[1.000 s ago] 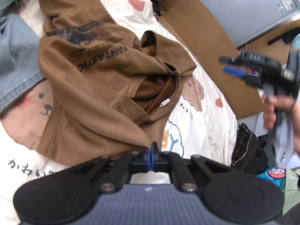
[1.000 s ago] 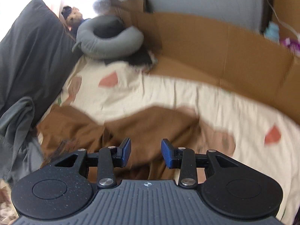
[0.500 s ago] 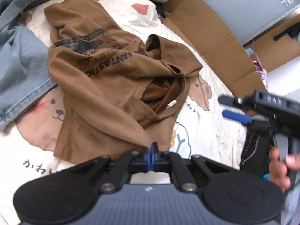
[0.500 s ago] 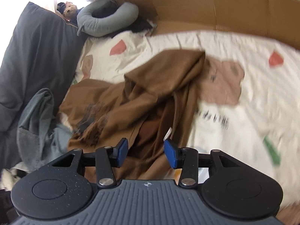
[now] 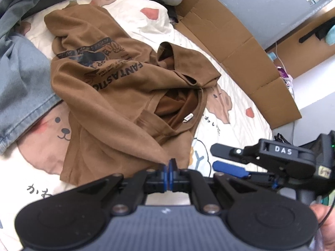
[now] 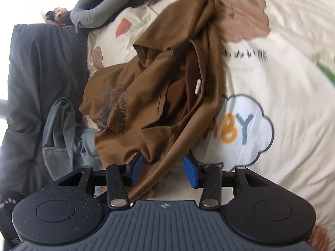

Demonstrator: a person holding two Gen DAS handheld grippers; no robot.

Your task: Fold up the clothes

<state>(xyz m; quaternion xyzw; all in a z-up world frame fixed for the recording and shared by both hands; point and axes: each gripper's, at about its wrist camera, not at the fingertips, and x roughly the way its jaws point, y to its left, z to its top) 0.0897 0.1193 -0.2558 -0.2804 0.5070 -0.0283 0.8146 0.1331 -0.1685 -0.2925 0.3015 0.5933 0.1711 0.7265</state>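
Note:
A crumpled brown T-shirt (image 5: 117, 96) with a dark "FANTASTIC" print lies on the cartoon bed sheet (image 5: 217, 108), neck opening and white label (image 5: 188, 118) facing up. My left gripper (image 5: 169, 166) is shut on the shirt's near hem, which rises to a point at its tips. Just to its right, my right gripper (image 5: 218, 156) is held by a hand. In the right wrist view the shirt (image 6: 163, 96) runs between my right gripper (image 6: 163, 168), which stands open. A fold of the near edge lies in the gap, and the blue pads (image 6: 137, 166) do not press it.
A blue denim garment (image 5: 18, 79) lies left of the shirt, next to a dark grey pillow (image 6: 41, 73). A grey neck pillow (image 6: 100, 10) sits at the head of the bed. Flattened cardboard (image 5: 236, 41) lines the bed's far side. Bare sheet (image 6: 272, 73) spreads right of the shirt.
My right gripper has come down and in beside the left one, rolling as it went, and now straddles the shirt's near edge with slightly wider jaws. The left gripper has held its grip.

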